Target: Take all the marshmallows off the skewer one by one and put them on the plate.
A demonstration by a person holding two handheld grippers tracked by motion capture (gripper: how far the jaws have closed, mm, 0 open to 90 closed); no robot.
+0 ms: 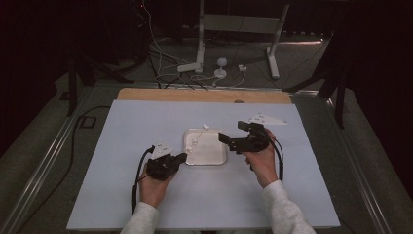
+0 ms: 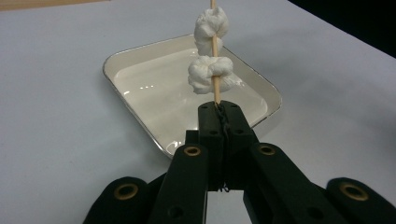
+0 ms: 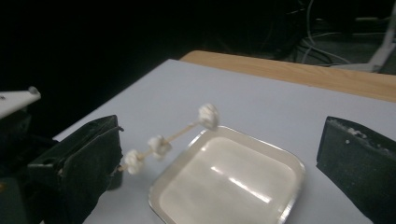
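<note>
**Skewer clamped in left, right fingers spread, tray holds nothing but a wet sheen**

Left gripper (image 2: 219, 112): my fingers are closed tight on the butt end of the thin wooden skewer (image 2: 215, 70). In the left gripper view the stick runs straight up out of the finger tips. Soft white lumps (image 2: 208, 74) are threaded on it; two show in that view, one just above the fingers, one higher near the top edge. In the right gripper view I count three lumps (image 3: 159, 146) along the stick, two near the held end, one at the far tip.

Right gripper (image 1: 225, 137): fingers apart, nothing between them. In the right gripper view the two black pads (image 3: 359, 163) stand wide at either side of the frame, with white residue on the edge of one. In the high view it sits at the tray's right edge.

Container: shallow square cream-white tray with rounded corners and a metal rim (image 1: 186, 146), on the pale blue-grey bench (image 1: 122, 195), middle of the sheet. Its glossy floor reflects light; can't tell whether that is liquid or glaze. No loose pieces in it.

The skewer slants up over the tray's left rim (image 3: 187, 144); the lumps hang above the tray, not touching it.
</note>
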